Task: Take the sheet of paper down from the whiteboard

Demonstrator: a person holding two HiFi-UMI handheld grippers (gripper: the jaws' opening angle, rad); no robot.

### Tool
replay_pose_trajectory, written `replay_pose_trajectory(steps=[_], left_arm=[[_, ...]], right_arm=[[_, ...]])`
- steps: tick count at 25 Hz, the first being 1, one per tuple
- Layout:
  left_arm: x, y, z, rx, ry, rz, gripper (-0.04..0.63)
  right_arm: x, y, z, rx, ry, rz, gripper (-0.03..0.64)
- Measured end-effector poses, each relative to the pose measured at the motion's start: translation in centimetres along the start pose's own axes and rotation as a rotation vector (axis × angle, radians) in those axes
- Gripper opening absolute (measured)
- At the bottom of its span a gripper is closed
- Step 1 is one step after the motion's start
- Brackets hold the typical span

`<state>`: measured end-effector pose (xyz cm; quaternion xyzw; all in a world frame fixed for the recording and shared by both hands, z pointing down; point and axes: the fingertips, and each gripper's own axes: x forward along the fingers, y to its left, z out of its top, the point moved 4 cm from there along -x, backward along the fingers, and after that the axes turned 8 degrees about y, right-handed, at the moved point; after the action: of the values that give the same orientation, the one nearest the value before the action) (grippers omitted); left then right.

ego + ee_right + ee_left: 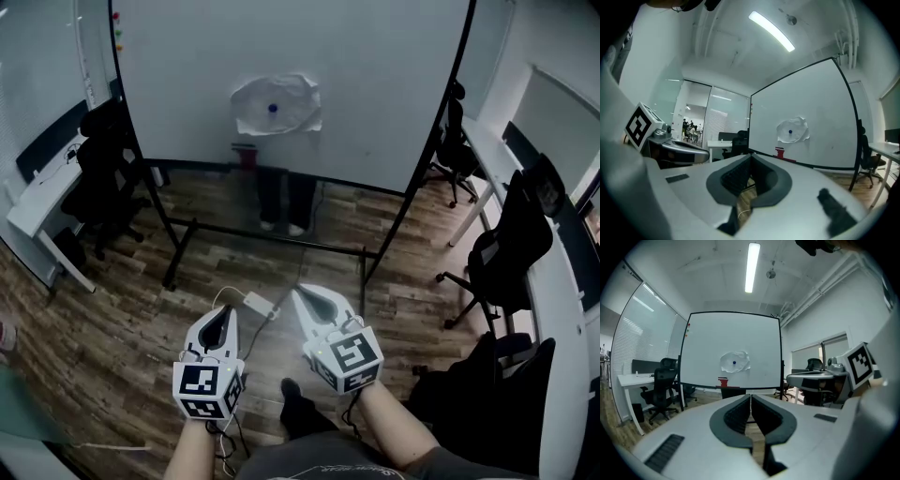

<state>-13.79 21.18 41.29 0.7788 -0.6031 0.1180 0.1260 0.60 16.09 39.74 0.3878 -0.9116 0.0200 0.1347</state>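
1. Left gripper (227, 317): white two-jaw tool with dark ribbed pads and a marker cube at the rear. Held low at the near edge of the head view, pointing toward the board. Jaws clenched pad to pad, nothing between them.

2. Right gripper (303, 293): same make, just beside the left one and slightly ahead of it. Jaws likewise clenched together, holding nothing.

3. Crumpled white sheet of paper (277, 105): flat against the board face, in its lower middle part. Edges wrinkled and lifted. Well apart from both grippers.

4. Small round blue magnet (273, 108): sits at the centre of the sheet, pinning it to the board.

5. Large white whiteboard on a black tube-frame stand (375, 75): upright across the room, facing the person. A few small coloured magnets at its upper left edge.

6. Small red item (247, 155): on the ledge at the board's bottom edge, just below the sheet. Its kind cannot be told.

7. Legs of a person in dark trousers and pale shoes (281, 199): visible under the board, behind it.

8. Black wheeled office chair (105, 173): left of the board, beside a long white desk (37, 202).

9. Second black office chair (511, 248): to the right, at another white desk.

10. Brown wood-plank floor (112, 319): a white cable with a small block lies on it near the gripper tips.
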Motion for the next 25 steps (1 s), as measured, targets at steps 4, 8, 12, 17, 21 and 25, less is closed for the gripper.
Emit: replay_pose_trajectory(steps=[4, 8, 12, 17, 21, 25], left_arm=[[1.5, 0.8, 0.5, -0.006, 0.004, -0.001, 0.021], [3.5, 1.7, 1.0, -0.012, 0.019, -0.006, 0.021], [6.2, 2.0, 1.1, -0.038, 0.050, -0.023, 0.021], [10.7, 1.5, 3.2, -0.015, 0.060, -0.032, 0.021], [14.7, 1.0, 4.9, 0.024, 0.065, -0.044, 0.021], [17.9, 0.5, 5.7, 0.094, 0.075, -0.030, 0.021]], right_arm=[[1.2, -0.6, 0.0, 0.004, 0.006, 0.009, 0.021], [3.2, -1.8, -0.5, 0.007, 0.020, -0.004, 0.021], [5.1, -3.7, -1.1, 0.047, 0.053, -0.010, 0.023], [7.0, -8.2, -1.7, 0.090, 0.067, -0.027, 0.023], [8.7, -12.3, -1.7, 0.118, 0.053, -0.037, 0.023], [10.9, -15.4, -2.5, 0.168, 0.079, -0.001, 0.023]])
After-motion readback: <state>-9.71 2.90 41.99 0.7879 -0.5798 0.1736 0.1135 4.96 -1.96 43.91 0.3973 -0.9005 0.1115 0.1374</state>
